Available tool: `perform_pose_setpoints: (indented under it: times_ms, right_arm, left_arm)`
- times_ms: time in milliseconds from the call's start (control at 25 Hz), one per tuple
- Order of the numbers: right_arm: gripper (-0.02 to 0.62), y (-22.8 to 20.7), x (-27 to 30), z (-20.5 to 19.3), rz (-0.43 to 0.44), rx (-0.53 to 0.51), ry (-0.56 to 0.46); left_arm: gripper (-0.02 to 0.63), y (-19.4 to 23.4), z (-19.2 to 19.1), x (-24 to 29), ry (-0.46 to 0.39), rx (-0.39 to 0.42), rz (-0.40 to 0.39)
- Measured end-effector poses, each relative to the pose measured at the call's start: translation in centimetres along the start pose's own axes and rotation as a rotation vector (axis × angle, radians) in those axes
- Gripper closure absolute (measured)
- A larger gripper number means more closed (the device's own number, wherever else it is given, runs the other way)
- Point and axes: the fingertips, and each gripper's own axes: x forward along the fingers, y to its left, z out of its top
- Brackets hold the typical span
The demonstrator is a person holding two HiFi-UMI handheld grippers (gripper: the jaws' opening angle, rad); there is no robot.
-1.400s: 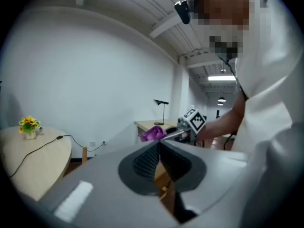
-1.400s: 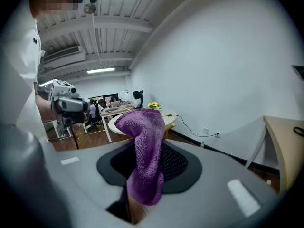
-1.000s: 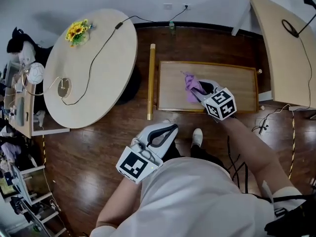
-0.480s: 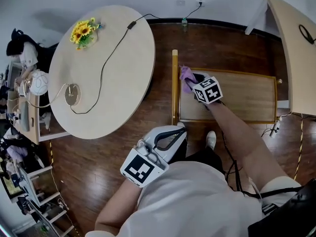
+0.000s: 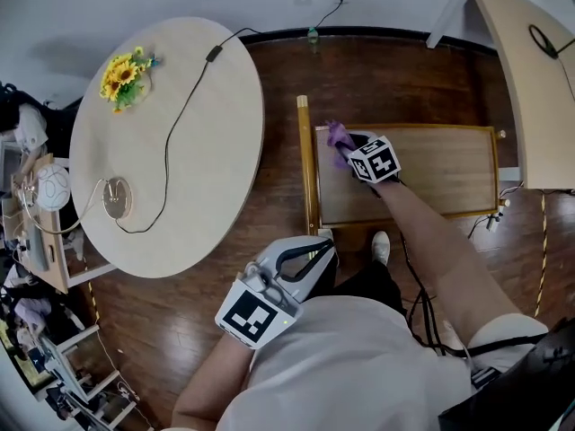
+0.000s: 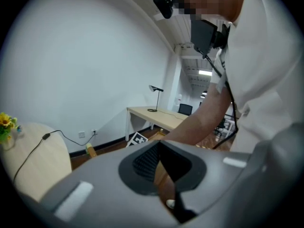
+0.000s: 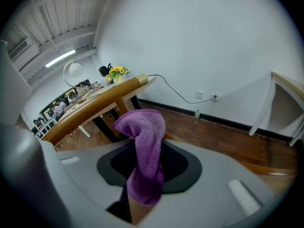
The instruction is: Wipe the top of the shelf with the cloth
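The shelf top (image 5: 431, 173) is a light wooden panel with a darker rim, seen right of centre in the head view. My right gripper (image 5: 352, 151) rests at its near-left corner, shut on the purple cloth (image 5: 340, 139). In the right gripper view the cloth (image 7: 142, 156) hangs folded between the jaws and stands up above them. My left gripper (image 5: 301, 257) is held low by my body, away from the shelf, its jaws closed with nothing in them; the left gripper view shows the same gripper (image 6: 164, 167).
A round table (image 5: 166, 146) with a sunflower bouquet (image 5: 121, 74), a cable and a lamp stands left of the shelf. A wooden rail (image 5: 305, 164) runs along the shelf's left side. A desk (image 5: 530, 70) is at the right; a bottle (image 5: 312, 36) stands by the wall.
My right gripper has carried the cloth from the shelf's middle to its left corner. The left gripper has stayed by my body.
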Motion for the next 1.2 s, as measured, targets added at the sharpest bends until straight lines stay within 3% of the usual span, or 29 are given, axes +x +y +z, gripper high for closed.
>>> perform_pose_setpoints:
  times_ms: [280,880,1080,1200]
  right_arm:
    - [0.469,-8.5,-6.1,-4.2,-0.127,0.065,0.021]
    - [0.469,-32.0,-24.4,-16.1,-0.448,0.203,0.093]
    - [0.469,-37.0,-28.9,-19.1,-0.534,0.231,0.138]
    - [0.469,-37.9,-30.2,-19.9,-0.556,0.243,0.144]
  left_arm:
    - [0.584,-1.7,0.6,2.9,0.0,0.007,-0.073]
    - [0.584,-8.0,2.1,11.9,0.05,-0.003,-0.132]
    - [0.584,-9.7,1.8,13.8,0.074,-0.018,-0.148]
    - [0.584,-10.3,1.9,14.5,0.079,-0.018,-0.161]
